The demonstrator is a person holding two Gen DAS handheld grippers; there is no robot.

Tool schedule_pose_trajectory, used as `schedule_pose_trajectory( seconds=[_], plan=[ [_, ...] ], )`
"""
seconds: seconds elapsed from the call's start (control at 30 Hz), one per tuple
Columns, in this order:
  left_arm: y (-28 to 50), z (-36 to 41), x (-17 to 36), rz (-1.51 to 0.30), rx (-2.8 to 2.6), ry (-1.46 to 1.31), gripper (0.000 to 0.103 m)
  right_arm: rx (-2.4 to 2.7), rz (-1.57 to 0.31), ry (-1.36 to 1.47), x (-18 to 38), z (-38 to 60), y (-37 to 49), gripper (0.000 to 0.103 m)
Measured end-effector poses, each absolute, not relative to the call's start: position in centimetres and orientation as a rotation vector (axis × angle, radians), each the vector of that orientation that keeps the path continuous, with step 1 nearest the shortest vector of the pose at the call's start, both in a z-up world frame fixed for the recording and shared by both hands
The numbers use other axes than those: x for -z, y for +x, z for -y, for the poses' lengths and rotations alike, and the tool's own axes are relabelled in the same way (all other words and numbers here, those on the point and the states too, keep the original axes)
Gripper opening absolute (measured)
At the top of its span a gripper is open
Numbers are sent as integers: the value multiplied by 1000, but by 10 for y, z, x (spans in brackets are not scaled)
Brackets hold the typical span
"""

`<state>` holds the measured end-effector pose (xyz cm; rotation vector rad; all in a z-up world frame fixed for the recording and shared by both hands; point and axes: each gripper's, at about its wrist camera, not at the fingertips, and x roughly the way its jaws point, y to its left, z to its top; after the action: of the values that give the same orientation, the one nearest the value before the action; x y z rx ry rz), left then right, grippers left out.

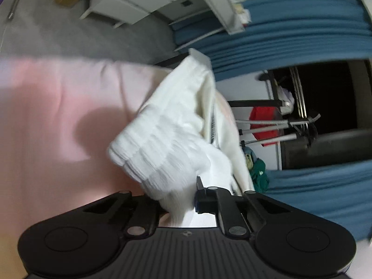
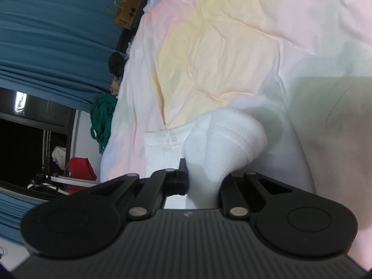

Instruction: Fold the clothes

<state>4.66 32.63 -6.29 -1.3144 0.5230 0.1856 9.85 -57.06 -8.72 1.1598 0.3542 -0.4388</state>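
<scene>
A white ribbed garment [image 1: 172, 139] hangs bunched in front of my left gripper [image 1: 181, 200], which is shut on its lower end. It is lifted above the pink bed sheet [image 1: 58, 116]. In the right wrist view the same white ribbed fabric [image 2: 227, 144] bulges between the fingers of my right gripper [image 2: 204, 181], which is shut on it just above the pastel quilt [image 2: 232, 46]. Only one finger of each gripper shows; the cloth hides the other.
Blue curtains [image 1: 290, 34] and a dark window [image 1: 330, 97] lie beyond the bed. A rack with red cloth [image 1: 265, 125] and a green garment [image 1: 258, 174] stand beside it. A white cabinet [image 1: 144, 2] and a brown paper bag [image 2: 125, 11] are farther off.
</scene>
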Motion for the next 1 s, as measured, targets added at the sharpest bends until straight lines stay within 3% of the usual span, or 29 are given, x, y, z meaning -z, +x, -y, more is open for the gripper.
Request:
schedule_pose_trajectory(
  seconds=[0.13,0.33,0.43,0.7,0.8,0.87,0.93,1.0],
  plan=[
    [27,-362,33,-457,-166,-1356,7,448,-282,1104,76,571,91,7],
    [15,-377,30,-623,-214,-1297,7,653,-361,1026,77,576,72,7],
    [19,-384,46,-709,-260,-1282,8,763,-553,1072,104,583,68,7],
    [21,-384,54,-786,-212,-1117,14,811,-568,970,90,572,70,14],
    [10,-378,39,-802,-188,-974,23,849,-505,893,71,570,63,34],
    [1,-370,28,-805,-159,-884,29,860,-450,838,56,564,58,60],
    [-12,-358,14,-795,-215,-757,68,833,-399,792,40,556,57,69],
    [-24,-346,1,-756,-248,-640,74,783,-364,751,26,547,60,70]
  ],
)
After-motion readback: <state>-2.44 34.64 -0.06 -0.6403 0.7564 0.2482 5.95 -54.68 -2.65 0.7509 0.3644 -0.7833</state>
